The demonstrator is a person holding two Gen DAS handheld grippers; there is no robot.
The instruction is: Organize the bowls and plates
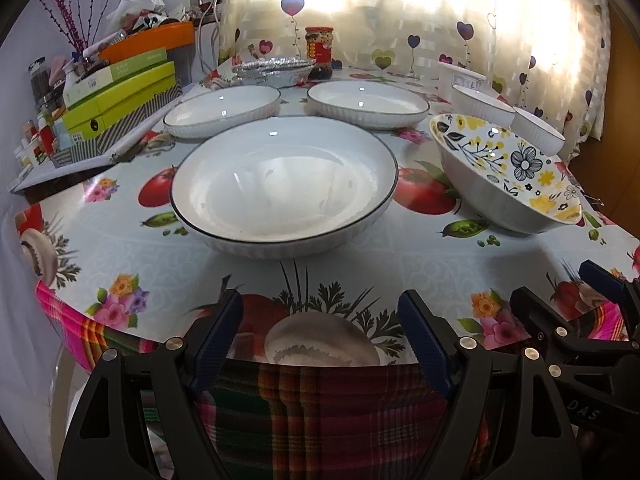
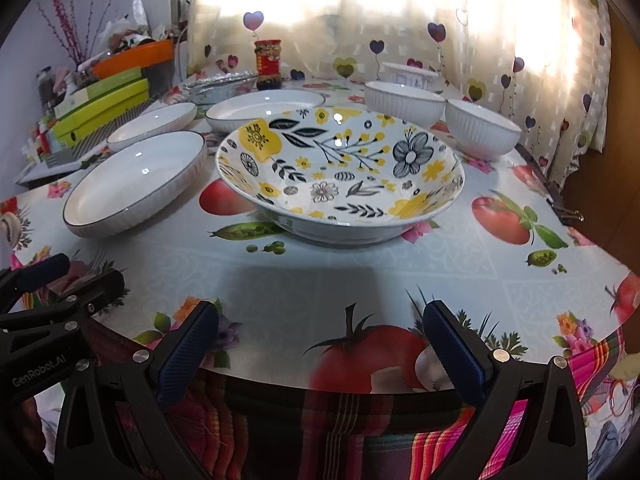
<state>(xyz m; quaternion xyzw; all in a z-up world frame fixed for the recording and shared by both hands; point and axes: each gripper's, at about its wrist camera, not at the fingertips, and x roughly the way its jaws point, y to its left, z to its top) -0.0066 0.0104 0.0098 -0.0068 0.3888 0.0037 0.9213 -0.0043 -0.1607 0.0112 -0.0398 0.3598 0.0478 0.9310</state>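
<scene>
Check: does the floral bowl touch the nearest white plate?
Apart. The right wrist view shows tablecloth, with a printed tomato, between the floral bowl and the white plate; the left wrist view shows the same gap.

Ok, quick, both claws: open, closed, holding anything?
Left claw: open, empty, at the table edge.
Right claw: open, empty, at the table edge.
</scene>
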